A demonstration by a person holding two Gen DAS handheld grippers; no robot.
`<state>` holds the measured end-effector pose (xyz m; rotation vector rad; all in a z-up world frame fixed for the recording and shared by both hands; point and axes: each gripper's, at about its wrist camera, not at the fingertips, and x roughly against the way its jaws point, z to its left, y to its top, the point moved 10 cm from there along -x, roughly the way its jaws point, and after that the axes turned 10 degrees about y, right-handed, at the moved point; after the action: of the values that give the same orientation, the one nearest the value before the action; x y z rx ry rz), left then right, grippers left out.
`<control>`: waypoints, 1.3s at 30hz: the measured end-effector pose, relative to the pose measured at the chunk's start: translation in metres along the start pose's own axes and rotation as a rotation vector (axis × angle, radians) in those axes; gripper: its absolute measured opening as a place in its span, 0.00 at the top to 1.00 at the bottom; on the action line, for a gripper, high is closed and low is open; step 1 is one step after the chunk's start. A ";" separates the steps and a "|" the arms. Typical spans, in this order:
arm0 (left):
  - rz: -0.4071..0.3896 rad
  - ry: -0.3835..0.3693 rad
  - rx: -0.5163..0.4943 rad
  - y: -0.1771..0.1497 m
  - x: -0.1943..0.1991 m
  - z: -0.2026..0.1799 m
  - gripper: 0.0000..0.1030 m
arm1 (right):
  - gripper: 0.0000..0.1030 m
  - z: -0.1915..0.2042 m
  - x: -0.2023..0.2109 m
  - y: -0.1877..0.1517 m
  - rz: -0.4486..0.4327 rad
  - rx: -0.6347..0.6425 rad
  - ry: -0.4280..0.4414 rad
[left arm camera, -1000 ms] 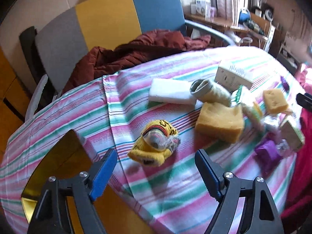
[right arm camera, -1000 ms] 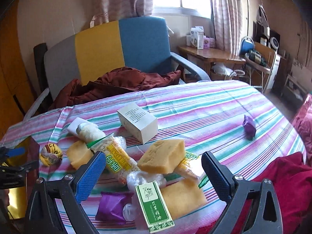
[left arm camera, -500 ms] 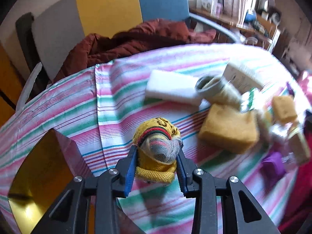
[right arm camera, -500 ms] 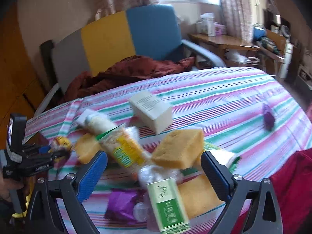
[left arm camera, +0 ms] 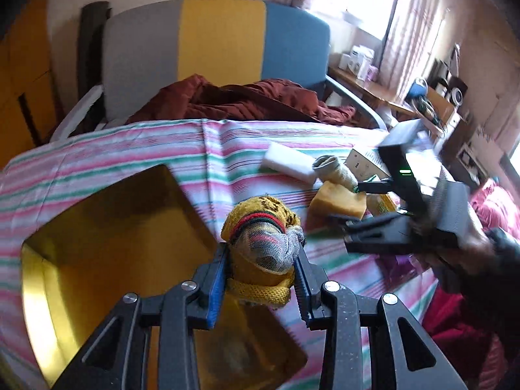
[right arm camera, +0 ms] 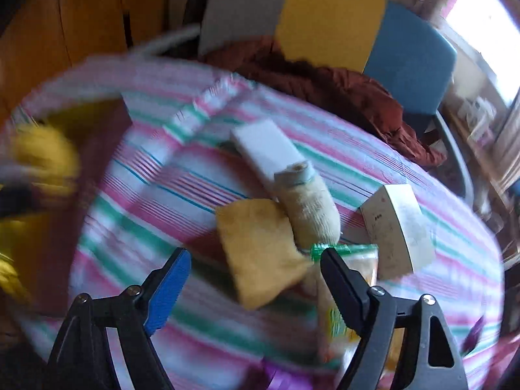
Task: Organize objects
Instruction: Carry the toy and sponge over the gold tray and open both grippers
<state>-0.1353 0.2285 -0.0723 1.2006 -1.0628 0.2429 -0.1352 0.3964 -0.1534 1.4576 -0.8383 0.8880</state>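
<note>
Fingers, left gripper [left arm camera: 260,273]: closed on the yellow rolled sock [left arm camera: 261,250], held above the edge of the yellow box [left arm camera: 97,243].
Fingers, right gripper [right arm camera: 252,279]: spread wide, holding nothing, above the yellow sponge [right arm camera: 260,250].
Bench [right arm camera: 146,195]: covered with striped cloth.
Near the sponge: beige rolled sock [right arm camera: 308,208] touching it, white foam block [right arm camera: 266,149] behind, white carton [right arm camera: 399,227] to the right.
Right view: blurred.

Black left gripper [left arm camera: 261,278] frame, blue pads [left arm camera: 217,287], silver screws, right gripper [right arm camera: 252,279] alike
</note>
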 end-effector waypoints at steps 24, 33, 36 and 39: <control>0.057 0.261 0.295 -0.130 0.052 0.148 0.59 | 0.51 0.170 0.090 0.007 -0.190 0.000 0.397; -0.020 0.326 0.401 -0.149 0.085 0.178 0.26 | 0.45 0.281 0.045 0.012 -0.078 0.030 0.605; -0.052 0.365 0.419 -0.147 0.095 0.190 0.25 | 0.38 0.303 0.038 0.002 -0.040 0.036 0.667; -0.072 0.401 0.444 -0.143 0.100 0.200 0.18 | 0.35 0.302 0.038 -0.004 -0.030 0.030 0.655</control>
<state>-0.0960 -0.0337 -0.0921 1.5037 -0.6272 0.6598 -0.0971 0.0952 -0.1323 1.0897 -0.3115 1.2596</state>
